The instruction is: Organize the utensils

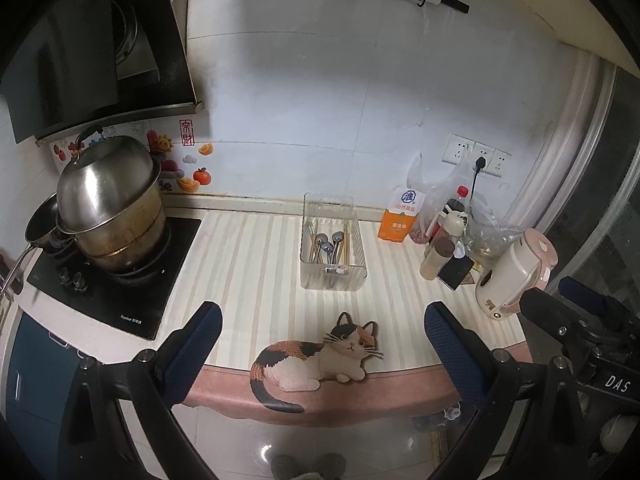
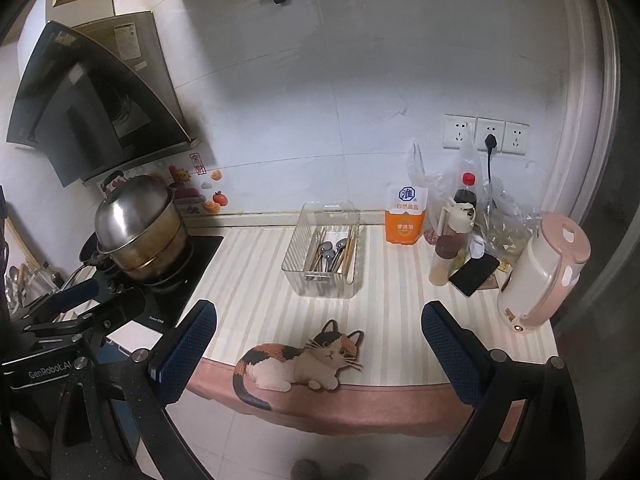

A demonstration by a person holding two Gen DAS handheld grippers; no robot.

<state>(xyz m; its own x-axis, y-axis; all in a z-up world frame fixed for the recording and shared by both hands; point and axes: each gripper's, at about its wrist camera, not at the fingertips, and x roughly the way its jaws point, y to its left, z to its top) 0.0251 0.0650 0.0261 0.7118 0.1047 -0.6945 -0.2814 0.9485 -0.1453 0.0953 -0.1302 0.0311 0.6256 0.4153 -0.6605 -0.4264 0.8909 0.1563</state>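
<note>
A clear plastic bin [image 1: 332, 280] stands on the striped counter mat, also in the right wrist view [image 2: 320, 288]. Metal spoons [image 1: 328, 245] and wooden chopsticks [image 1: 347, 236] lie inside it; the spoons [image 2: 330, 254] and chopsticks [image 2: 351, 248] show in the right wrist view too. My left gripper [image 1: 322, 330] is open and empty, held back from the counter's front edge. My right gripper [image 2: 320, 330] is open and empty, also in front of the counter. Each gripper shows at the edge of the other's view.
A cat-shaped mat [image 1: 316, 354] lies at the counter's front edge. Stacked steel pots [image 1: 108, 208] sit on the stove at left. An orange salt bag [image 1: 398, 222], bottles [image 1: 440, 250], a phone [image 1: 456, 272], plastic bags and a pink kettle [image 1: 516, 276] crowd the right.
</note>
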